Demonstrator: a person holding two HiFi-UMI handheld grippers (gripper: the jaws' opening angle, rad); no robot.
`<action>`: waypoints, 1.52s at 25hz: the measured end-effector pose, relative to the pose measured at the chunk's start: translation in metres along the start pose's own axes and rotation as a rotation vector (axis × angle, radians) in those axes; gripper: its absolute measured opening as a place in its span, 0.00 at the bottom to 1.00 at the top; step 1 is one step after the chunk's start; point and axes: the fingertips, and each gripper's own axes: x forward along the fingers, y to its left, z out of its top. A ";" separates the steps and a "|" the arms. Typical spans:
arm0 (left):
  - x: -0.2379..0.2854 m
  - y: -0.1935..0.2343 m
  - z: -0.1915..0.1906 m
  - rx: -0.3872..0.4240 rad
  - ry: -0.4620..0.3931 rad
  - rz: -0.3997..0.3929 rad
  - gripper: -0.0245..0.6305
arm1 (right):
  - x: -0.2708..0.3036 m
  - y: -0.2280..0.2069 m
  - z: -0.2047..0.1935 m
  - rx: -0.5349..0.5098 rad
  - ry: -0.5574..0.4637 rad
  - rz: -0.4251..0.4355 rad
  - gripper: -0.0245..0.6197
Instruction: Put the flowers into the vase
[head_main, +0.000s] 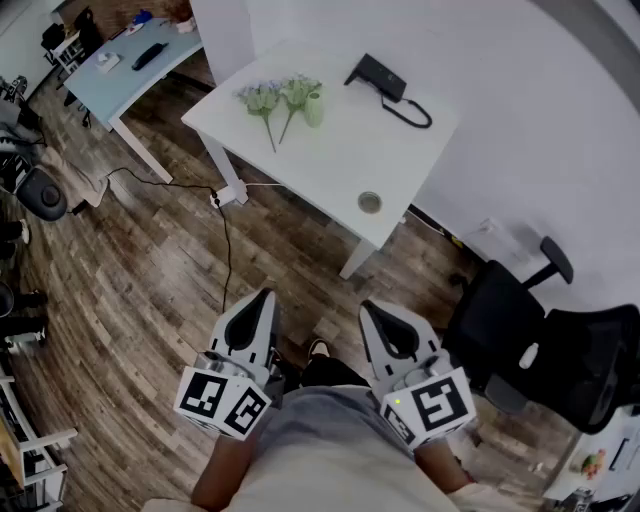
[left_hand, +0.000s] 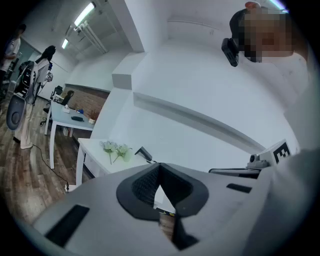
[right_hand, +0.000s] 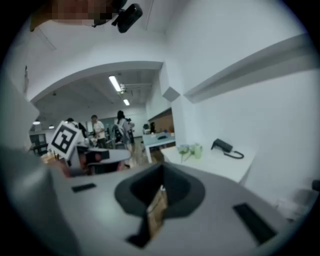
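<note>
Left tool (head_main: 266, 297), right tool (head_main: 372, 309) closed, empty; flowers (head_main: 278, 97) beside vase (head_main: 314, 108) on table (head_main: 340, 155)

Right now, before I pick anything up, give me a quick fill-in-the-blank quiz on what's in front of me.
1. The flowers lie beside the vase on the ____ table.
2. The left gripper and the right gripper both have their jaws ____, with nothing held.
3. The adapter and its cable are coloured ____.
4. The table stands on a ____ floor.

Missing words: white; shut; black; wooden.
</note>
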 end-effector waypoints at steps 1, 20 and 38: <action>0.001 0.000 -0.001 0.000 0.001 -0.001 0.07 | 0.001 -0.001 -0.001 0.001 -0.001 0.000 0.07; 0.006 -0.005 -0.018 0.008 0.051 0.041 0.07 | 0.001 -0.008 -0.007 0.078 0.004 0.017 0.07; 0.039 0.036 -0.011 -0.034 0.076 0.025 0.07 | 0.058 -0.009 0.002 0.092 0.031 0.038 0.07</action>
